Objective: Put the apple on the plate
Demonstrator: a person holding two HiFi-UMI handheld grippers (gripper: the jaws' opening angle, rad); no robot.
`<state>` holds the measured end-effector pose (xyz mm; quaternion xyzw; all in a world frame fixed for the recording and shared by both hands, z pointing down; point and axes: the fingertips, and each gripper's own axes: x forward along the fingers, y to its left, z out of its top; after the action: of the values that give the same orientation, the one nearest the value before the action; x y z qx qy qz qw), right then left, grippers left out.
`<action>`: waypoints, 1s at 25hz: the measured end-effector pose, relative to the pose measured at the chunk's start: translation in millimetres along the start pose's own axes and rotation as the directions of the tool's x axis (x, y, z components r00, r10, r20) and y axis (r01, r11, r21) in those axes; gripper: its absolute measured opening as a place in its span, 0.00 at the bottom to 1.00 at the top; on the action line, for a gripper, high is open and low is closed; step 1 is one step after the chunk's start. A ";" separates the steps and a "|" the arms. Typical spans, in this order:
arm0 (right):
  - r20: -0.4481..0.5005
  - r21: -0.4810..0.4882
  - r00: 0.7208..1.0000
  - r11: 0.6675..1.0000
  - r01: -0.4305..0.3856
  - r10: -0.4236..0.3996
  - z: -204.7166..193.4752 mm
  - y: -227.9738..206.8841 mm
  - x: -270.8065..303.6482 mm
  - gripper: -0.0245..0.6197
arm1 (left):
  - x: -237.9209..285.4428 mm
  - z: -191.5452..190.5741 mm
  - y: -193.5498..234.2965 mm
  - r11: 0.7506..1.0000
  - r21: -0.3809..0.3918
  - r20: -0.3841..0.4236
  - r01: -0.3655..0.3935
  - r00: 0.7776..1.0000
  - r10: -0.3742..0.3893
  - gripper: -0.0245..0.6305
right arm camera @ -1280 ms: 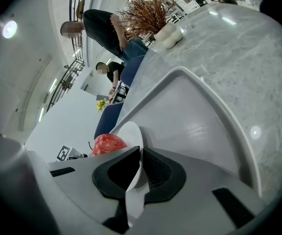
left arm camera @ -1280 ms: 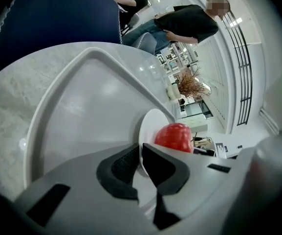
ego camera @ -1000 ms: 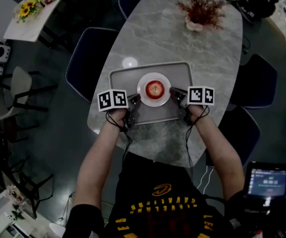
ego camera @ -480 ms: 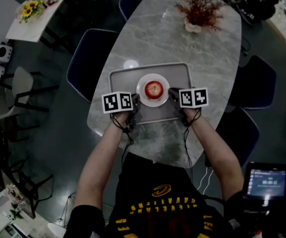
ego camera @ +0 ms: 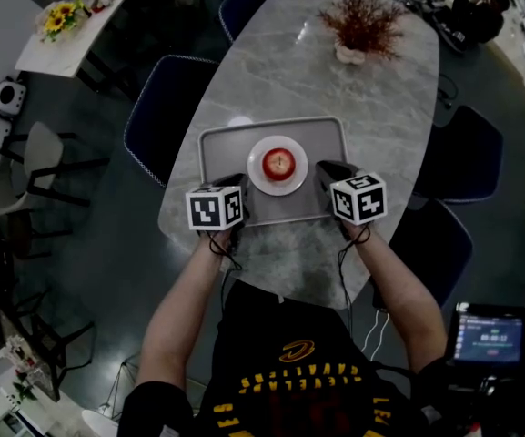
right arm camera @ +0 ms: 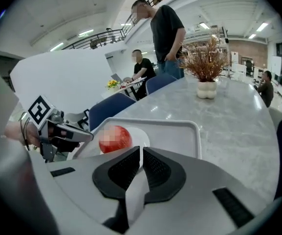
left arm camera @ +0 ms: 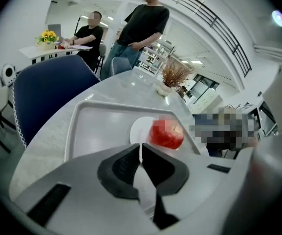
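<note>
A red apple (ego camera: pixel 278 163) sits on a small white plate (ego camera: pixel 255 175) in the middle of a grey tray (ego camera: pixel 217 148) on the marble table. My left gripper (ego camera: pixel 237 186) hovers over the tray's near left corner and my right gripper (ego camera: pixel 325 168) over its near right corner, each just short of the plate. In the left gripper view the apple (left arm camera: pixel 166 133) lies just beyond the jaws of the left gripper (left arm camera: pixel 141 146); they have just eased apart to a hairline slit with nothing in it. The right gripper (right arm camera: pixel 141 151) is shut on nothing, the apple (right arm camera: pixel 115 138) ahead to its left.
A white vase of dried twigs (ego camera: pixel 362 21) stands at the table's far end. Dark blue chairs (ego camera: pixel 166 107) ring the table. Two people (left arm camera: pixel 141 23) are beyond the far side, near a side table with sunflowers (ego camera: pixel 57 12). A lit screen (ego camera: pixel 485 335) is at lower right.
Both grippers have risen from the tray's front edge and rolled, so their marker cubes look larger and turned. The apple, plate and tray stay put.
</note>
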<state>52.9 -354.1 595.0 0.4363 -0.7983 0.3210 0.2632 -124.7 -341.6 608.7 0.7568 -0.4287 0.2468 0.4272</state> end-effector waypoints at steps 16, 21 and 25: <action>0.263 -0.024 0.948 0.983 -0.180 0.180 -12.3 75.4 -110.8 0.05 | -100.7 -19.6 -118.0 0.980 0.192 0.310 0.043 0.945 -0.102 0.04; 0.335 -0.108 0.928 0.985 -0.137 0.166 -17.1 93.1 -154.2 0.05 | -127.8 -38.1 -157.5 0.964 0.266 0.386 -0.002 0.917 -0.105 0.04; 0.382 -0.192 0.907 0.975 -0.109 0.176 -20.8 115.6 -186.3 0.05 | -154.6 -43.2 -183.4 0.947 0.319 0.455 -0.041 0.883 -0.115 0.04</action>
<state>45.4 -192.6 445.4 0.4091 -0.8888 0.1766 0.1072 -46.2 -187.8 436.7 0.8610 -0.4586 0.1146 0.1876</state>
